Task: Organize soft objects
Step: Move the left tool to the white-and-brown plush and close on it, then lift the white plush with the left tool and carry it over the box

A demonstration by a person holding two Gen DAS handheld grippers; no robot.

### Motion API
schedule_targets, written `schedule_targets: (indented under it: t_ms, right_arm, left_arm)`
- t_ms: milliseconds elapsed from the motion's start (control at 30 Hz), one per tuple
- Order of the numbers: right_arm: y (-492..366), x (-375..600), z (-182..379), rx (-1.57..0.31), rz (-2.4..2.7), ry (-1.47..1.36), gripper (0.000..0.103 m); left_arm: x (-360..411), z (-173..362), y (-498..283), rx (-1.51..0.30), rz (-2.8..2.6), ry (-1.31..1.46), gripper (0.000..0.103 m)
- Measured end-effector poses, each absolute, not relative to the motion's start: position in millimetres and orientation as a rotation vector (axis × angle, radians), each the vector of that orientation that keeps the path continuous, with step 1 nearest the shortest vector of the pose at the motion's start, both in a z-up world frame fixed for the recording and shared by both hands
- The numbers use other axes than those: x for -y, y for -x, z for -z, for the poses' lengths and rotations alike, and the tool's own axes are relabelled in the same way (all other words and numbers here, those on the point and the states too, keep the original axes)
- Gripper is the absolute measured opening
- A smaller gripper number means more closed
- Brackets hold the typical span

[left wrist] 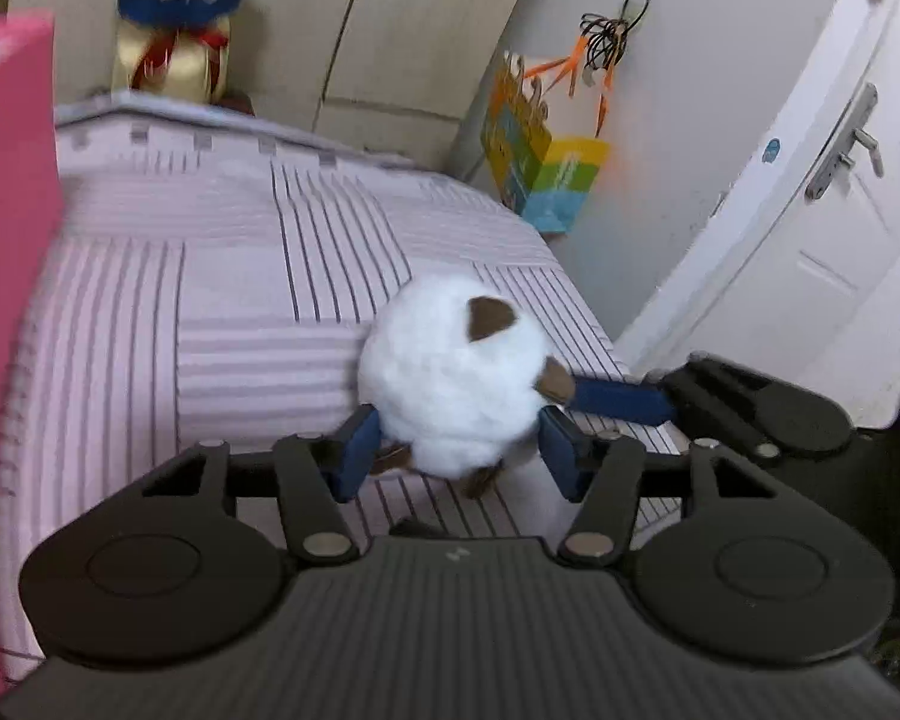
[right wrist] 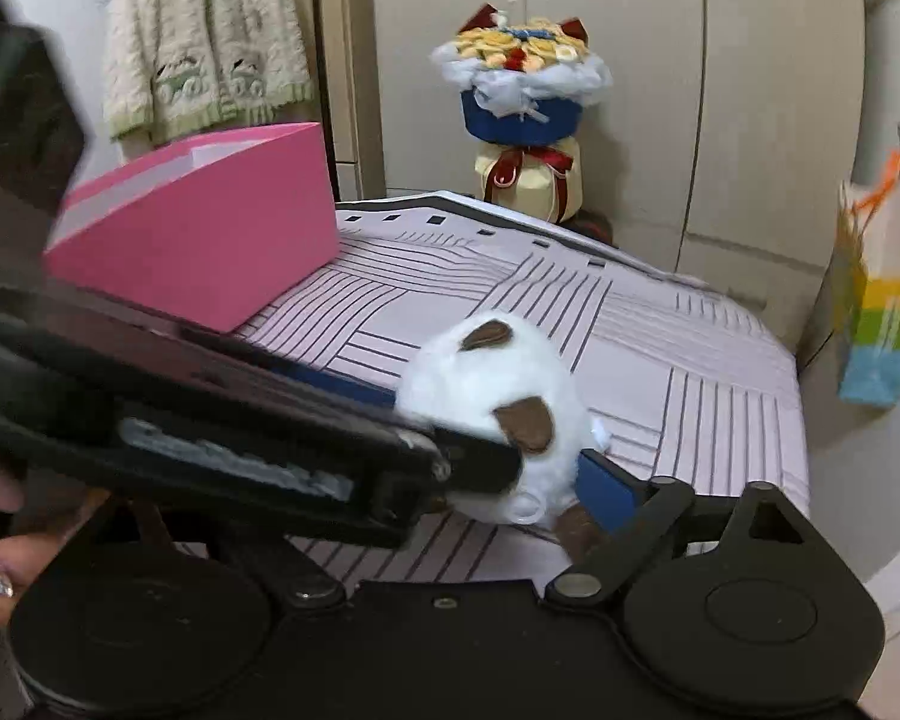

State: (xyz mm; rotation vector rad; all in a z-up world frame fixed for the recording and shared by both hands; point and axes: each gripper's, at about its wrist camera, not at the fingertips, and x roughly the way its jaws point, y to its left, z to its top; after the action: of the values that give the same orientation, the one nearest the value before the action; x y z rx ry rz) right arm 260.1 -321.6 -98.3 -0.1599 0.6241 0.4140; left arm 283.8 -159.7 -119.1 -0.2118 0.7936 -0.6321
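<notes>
A white plush toy (left wrist: 450, 372) with brown ears sits on the striped bedspread (left wrist: 210, 276). My left gripper (left wrist: 459, 450) has its blue pads on either side of the toy's lower body and looks shut on it. The right gripper's blue finger (left wrist: 621, 399) touches the toy's right side in this view. In the right wrist view the toy (right wrist: 492, 384) lies between the left gripper's body (right wrist: 240, 420), which crosses from the left, and my right blue finger (right wrist: 606, 483). My right gripper's other finger is hidden, so its state is unclear. An open pink box (right wrist: 210, 234) stands behind.
A flower bouquet (right wrist: 525, 114) stands at the bed's far end before the wardrobe. A colourful paper bag (left wrist: 540, 168) hangs on the wall right of the bed. A white door (left wrist: 810, 210) is at right. A knitted jacket (right wrist: 204, 36) hangs at left.
</notes>
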Motion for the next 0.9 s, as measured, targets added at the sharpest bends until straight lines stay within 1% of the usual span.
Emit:
schedule_targets:
  t_ms: [133, 200, 433, 467, 533, 567, 667, 900]
  right_arm:
    - [-260, 322, 101, -0.627, -0.424, 0.168, 0.093]
    - [-263, 322, 105, -0.623, -0.404, 0.191, 0.090]
    - [-278, 325, 110, -0.613, -0.421, 0.217, 0.090]
    - [-280, 325, 112, -0.613, -0.433, 0.229, 0.089]
    - [-277, 322, 117, -0.577, -0.438, 0.273, 0.077]
    - [-275, 323, 119, -0.558, -0.429, 0.282, 0.069]
    - [-270, 332, 115, -0.570, -0.452, 0.191, 0.066]
    - [-245, 326, 115, -0.563, -0.394, 0.151, 0.065]
  left_arm:
    - [156, 121, -281, -0.790, 0.641, 0.224, 0.050]
    - [157, 121, -280, -0.789, 0.643, 0.216, 0.050]
    - [155, 120, -281, -0.775, 0.632, 0.219, 0.049]
    - [155, 120, -282, -0.773, 0.631, 0.217, 0.049]
    - [155, 119, -281, -0.764, 0.616, 0.208, 0.048]
    - [155, 118, -278, -0.753, 0.600, 0.192, 0.047]
    - [154, 116, -270, -0.734, 0.605, 0.190, 0.047]
    - [157, 111, -245, -0.711, 0.600, 0.146, 0.047]
